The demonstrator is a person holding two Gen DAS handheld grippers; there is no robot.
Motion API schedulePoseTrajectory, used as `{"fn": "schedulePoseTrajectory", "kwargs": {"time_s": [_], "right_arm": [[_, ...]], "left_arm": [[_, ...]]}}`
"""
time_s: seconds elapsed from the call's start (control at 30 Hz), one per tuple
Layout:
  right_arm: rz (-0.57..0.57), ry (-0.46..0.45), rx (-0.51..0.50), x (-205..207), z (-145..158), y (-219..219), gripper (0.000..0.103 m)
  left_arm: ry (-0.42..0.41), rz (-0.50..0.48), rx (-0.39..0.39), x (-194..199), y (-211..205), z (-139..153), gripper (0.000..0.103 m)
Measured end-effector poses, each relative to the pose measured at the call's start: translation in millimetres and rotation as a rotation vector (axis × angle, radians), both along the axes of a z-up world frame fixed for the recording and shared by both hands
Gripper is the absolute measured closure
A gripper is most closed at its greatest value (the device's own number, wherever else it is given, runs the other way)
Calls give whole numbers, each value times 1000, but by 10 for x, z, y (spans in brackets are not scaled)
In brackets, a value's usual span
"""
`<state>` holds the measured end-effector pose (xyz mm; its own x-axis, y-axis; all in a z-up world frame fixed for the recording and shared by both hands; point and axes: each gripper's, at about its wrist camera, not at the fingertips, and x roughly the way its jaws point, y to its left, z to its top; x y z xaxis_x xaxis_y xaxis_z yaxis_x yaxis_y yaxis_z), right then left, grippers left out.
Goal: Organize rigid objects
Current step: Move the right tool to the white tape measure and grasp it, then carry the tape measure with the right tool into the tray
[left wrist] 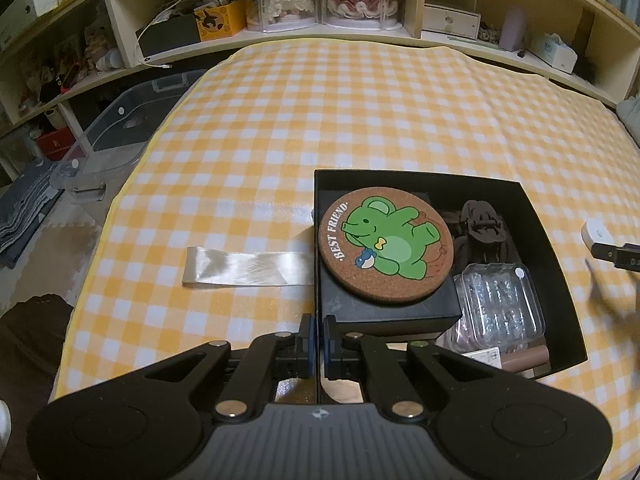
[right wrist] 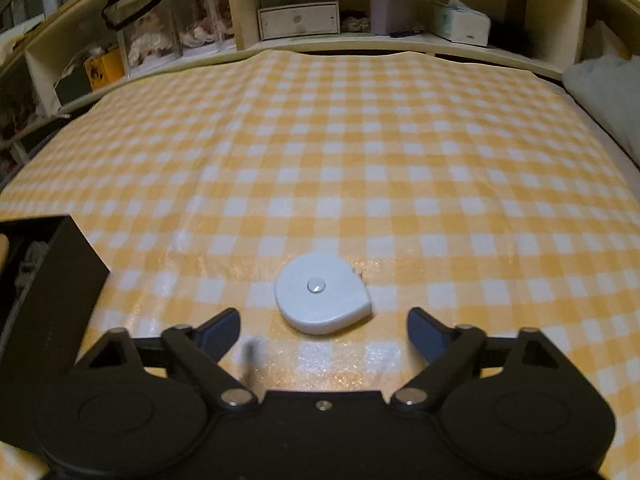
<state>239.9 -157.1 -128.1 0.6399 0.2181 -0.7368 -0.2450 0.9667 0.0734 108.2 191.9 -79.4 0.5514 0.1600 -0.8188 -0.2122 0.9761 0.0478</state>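
The left hand-held gripper (left wrist: 318, 344) is pressed together on the near wall of the box (left wrist: 560, 248). The right hand-held gripper (right wrist: 323, 330) is held spread (nothing gripped) before the tape measure (right wrist: 322, 292), which lies flat on the tabletop (right wrist: 360, 152).

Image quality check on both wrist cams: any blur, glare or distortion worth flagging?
Left wrist view: strong fisheye bowing of the shelf; sharp on the coaster; the right gripper at the frame edge is smeared; mild sheen on the ribbon. Right wrist view: same bowing; soft overall, a dark smear near the left of its fingers; glare on the tablecloth around the white tape measure.
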Motion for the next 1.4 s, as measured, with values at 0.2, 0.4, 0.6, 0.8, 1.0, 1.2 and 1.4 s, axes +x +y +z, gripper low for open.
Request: {"fn": "schedulePoseTrajectory", "kwargs": {"time_s": [0.2, 0.4, 0.6, 0.8, 1.0, 1.2, 1.4], "right_arm": [[12, -26, 1, 73, -117, 65, 22], [15, -52, -30, 81, -127, 107, 32], [28, -58, -58, 91, -106, 99, 44], [38, -68, -90, 23, -90, 113, 45], [9, -126, -29, -42, 182, 97, 45], [75, -224, 128, -183, 734, 317, 45], [252, -221, 229, -436, 1090, 766, 45]], "left_arm": [[4, -3, 3, 4, 3, -15, 99], [5, -10, 1, 4, 6, -31, 93], [2, -12, -3, 7, 3, -30, 93], [8, -10, -11, 11, 13, -42, 94], [10, 3, -23, 7, 40, -49, 100], [11, 6, -25, 4, 37, -41, 101], [10, 6, -27, 5, 39, -40, 101]]}}
